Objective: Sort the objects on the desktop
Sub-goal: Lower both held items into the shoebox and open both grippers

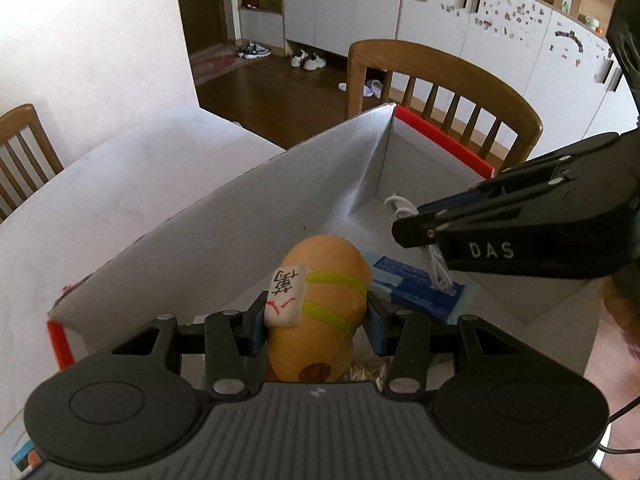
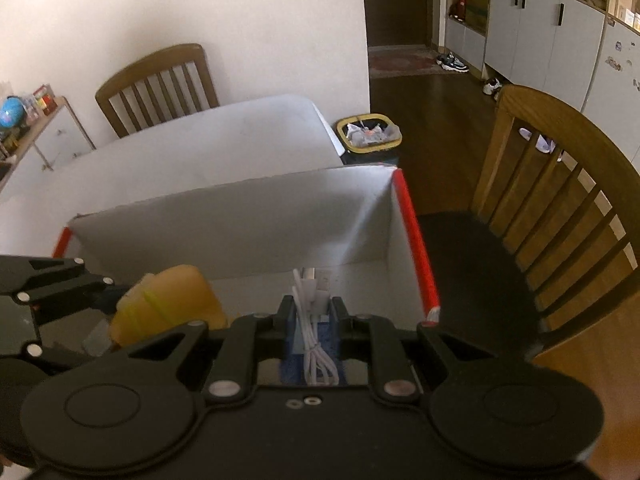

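Two items are carried at once above the white cardboard box (image 1: 280, 200), the landmark for this step. The left gripper (image 1: 316, 320) is clamped on an orange squishy toy (image 1: 320, 300), over the box's near-left part. The right gripper (image 2: 314, 312) is closed on a coiled white cable (image 2: 316, 344), over the box floor towards its red-edged right wall. Recommended procedure: lower each item well inside the walls before parting the fingers, keeping the grippers apart from one another.

The toy is rounded and appears soft, with yellow-green bands and a white tile bearing a character. The cable is thin, limp and looped. A flat blue packet (image 1: 416, 284) lies on the floor, beneath the cable. The walls are smooth, matt board.
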Tool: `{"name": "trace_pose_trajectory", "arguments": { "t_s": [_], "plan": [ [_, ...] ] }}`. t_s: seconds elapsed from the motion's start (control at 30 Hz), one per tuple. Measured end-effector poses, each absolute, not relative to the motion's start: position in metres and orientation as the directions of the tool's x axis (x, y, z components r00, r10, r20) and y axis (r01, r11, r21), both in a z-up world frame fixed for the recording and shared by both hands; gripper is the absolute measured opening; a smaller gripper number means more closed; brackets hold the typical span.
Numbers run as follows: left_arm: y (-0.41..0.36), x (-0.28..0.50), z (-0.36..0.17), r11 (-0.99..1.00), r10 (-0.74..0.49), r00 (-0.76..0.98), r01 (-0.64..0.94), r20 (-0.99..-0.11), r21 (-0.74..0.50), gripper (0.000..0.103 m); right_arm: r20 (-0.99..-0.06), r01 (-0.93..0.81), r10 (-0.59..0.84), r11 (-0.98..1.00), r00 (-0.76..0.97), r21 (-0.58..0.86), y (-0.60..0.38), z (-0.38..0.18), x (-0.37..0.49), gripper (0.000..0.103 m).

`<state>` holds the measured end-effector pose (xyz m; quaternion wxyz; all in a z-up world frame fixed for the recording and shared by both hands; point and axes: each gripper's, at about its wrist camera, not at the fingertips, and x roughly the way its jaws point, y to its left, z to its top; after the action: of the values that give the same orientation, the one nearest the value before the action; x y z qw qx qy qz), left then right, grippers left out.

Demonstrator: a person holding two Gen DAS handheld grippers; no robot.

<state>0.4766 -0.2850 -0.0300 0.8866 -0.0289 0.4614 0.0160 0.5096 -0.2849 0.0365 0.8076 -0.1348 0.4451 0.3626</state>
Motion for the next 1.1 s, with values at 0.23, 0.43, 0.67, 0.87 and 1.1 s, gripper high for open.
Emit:
{"name": "trace_pose_trajectory", "arguments": {
  "t_s": [0.23,0.43,0.67,0.87,1.1],
  "plan": [
    [-0.291,0.492,-0.041,0.999,-0.008,0.533,-0.024,-0.846,-0.024,0.046,-0.838,-0.729,0.450,0.678,0.310,0.095,-0.277,0.025,0.514,0.016],
    [-0.294,0.499,-0.050,1.000,-0.008,0.501,0.007,-0.866,-0.005,0.047,-0.849,-0.741,0.435,0.666,0.300,0.079,-0.271,0.021,0.515,0.017],
    [-0.290,0.512,-0.056,1.000,-0.004,0.462,0.009,-0.887,-0.001,0.047,-0.855,-0.759,0.432,0.647,0.287,0.072,-0.268,0.018,0.515,0.017],
    [-0.285,0.516,-0.060,1.000,0.000,0.452,-0.001,-0.892,0.000,0.047,-0.864,-0.769,0.422,0.635,0.274,0.066,-0.265,0.016,0.516,0.017],
    [-0.282,0.513,-0.059,1.000,-0.018,0.463,0.002,-0.886,-0.019,0.060,-0.875,-0.776,0.410,0.627,0.258,0.065,-0.261,0.015,0.518,0.022]
  ]
}}
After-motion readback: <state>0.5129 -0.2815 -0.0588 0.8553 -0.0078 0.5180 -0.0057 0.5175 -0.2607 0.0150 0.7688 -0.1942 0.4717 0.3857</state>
